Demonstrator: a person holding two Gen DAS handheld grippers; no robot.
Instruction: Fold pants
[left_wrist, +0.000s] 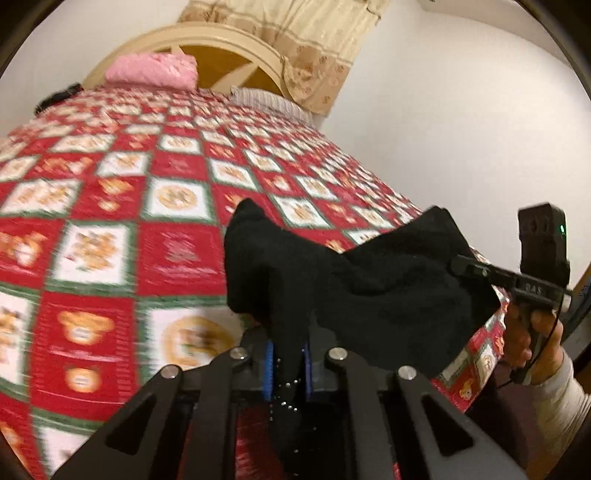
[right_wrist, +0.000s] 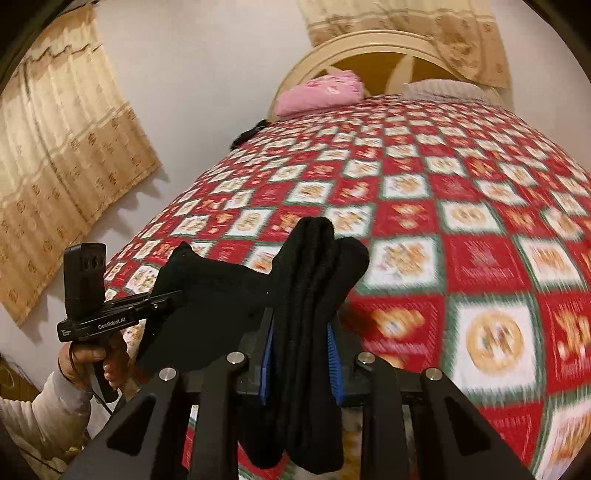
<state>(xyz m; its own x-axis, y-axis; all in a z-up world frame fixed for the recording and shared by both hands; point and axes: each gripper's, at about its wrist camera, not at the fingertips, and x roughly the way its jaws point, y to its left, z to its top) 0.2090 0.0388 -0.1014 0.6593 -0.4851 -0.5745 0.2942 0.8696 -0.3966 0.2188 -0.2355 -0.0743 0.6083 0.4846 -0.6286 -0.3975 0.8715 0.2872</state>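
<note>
left gripper (left_wrist: 289, 363): jaws pinching a bunched edge of the black pants (left_wrist: 354, 280), cloth passing between the blue pads (left_wrist: 270, 369). right gripper (right_wrist: 300, 363): jaws pinching a thick, layered fold of the pants (right_wrist: 310, 295), which rises above the jaws and also hangs below them.

pants held between the two grippers, above the near edge of the bed (left_wrist: 110, 221). in the left view the cloth spans from the left jaws across to the right gripper (left_wrist: 469, 267), which enters from the right side with the right hand (left_wrist: 532, 339) on its handle. in the right view the cloth spans across to the left gripper (right_wrist: 173, 297) at the left side, with the left hand (right_wrist: 92, 363) on its handle. whether any part of the pants touches the bed cannot be told.

bed covered by a red, white and green checked quilt (right_wrist: 461, 240) with bear motifs. pink pillow (left_wrist: 151, 72) and a striped pillow (left_wrist: 266, 101) at the far end, against a rounded cream headboard (left_wrist: 229, 40). patterned beige curtain (right_wrist: 62, 155) on the wall. both views blurred.
</note>
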